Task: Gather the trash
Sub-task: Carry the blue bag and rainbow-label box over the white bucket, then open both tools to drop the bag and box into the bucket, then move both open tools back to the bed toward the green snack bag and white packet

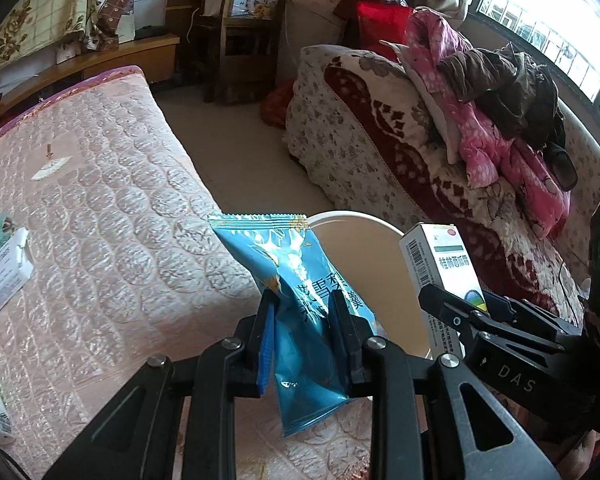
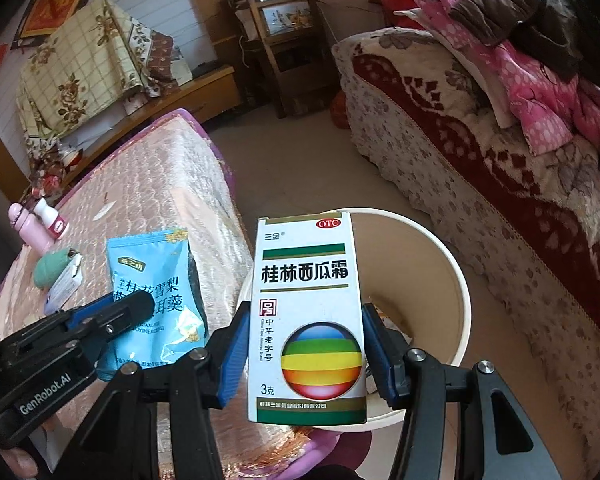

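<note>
The left tool pinches a blue snack packet low on its body; the packet looks light, soft and crinkly, and likely slippery, so a flat pinch suits it. The right tool clamps a white medicine box by its side walls; it looks light and stiff but crushable. Both hang by the cream bin beside the bed. The box reads "OTC", "桂林西瓜霜", "三金", "3克".
</note>
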The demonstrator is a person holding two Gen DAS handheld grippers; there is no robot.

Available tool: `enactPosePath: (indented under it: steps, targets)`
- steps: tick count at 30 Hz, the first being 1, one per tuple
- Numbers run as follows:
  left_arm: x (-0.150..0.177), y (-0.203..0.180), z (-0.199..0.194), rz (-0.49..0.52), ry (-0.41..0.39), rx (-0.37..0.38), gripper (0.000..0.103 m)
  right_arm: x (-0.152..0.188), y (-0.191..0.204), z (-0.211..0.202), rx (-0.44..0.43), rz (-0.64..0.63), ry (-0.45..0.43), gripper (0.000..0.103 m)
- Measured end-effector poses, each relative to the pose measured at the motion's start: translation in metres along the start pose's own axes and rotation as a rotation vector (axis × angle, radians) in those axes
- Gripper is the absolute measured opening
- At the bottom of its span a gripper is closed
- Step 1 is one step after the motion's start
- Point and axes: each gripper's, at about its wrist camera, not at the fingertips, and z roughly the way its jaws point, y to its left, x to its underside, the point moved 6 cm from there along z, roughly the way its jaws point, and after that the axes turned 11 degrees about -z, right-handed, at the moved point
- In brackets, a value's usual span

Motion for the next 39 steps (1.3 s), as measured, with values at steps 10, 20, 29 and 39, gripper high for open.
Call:
enactPosePath:
  steps: [10,20,29,39]
  targets:
    - [-0.001,-0.005,0.003,-0.003,-0.021,0.034,0.06,0.004,-0.021,0.01,0.006,0.084,0.021,0.057]
    - [0.002,0.014,-0.011,-0.013,-0.037,-0.007,0.06,0.008,-0.016,0.015,-0.023,0.11,0.037,0.061]
    - [0.007,0.048,-0.037,-0.044,-0.071,-0.08,0.06,0.006,0.02,0.011,-0.073,0.05,0.027,0.061]
    - [0.024,0.105,-0.076,-0.125,-0.086,-0.14,0.06,0.003,0.091,0.007,-0.178,-0.073,0.02,0.061]
